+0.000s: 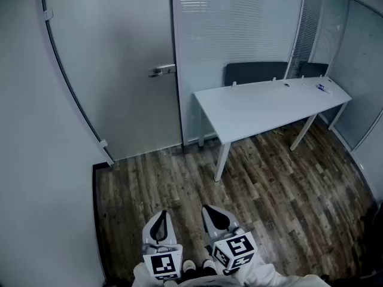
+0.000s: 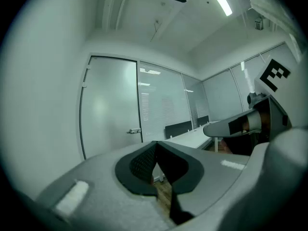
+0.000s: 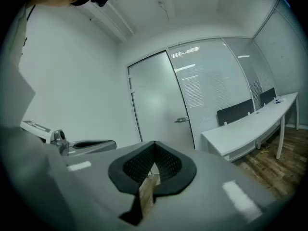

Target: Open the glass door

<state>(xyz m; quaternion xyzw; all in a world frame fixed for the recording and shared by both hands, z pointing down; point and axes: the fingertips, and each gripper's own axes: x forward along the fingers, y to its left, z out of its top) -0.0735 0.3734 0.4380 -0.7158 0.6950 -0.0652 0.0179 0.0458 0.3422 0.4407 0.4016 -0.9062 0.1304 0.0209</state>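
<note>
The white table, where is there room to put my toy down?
Nearly all of the white table is bare, from its left corner past the middle. Only toward the right end lie small things. The wood floor between the glass door and the table is free too.

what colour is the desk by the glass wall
The desk is plain white, clearest in the head view.

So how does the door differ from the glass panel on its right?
The door is plain frosted glass; the panel shows fine horizontal lines, like blinds. The door carries a handle; the panel has none. Both are pale and cloudy.
</note>
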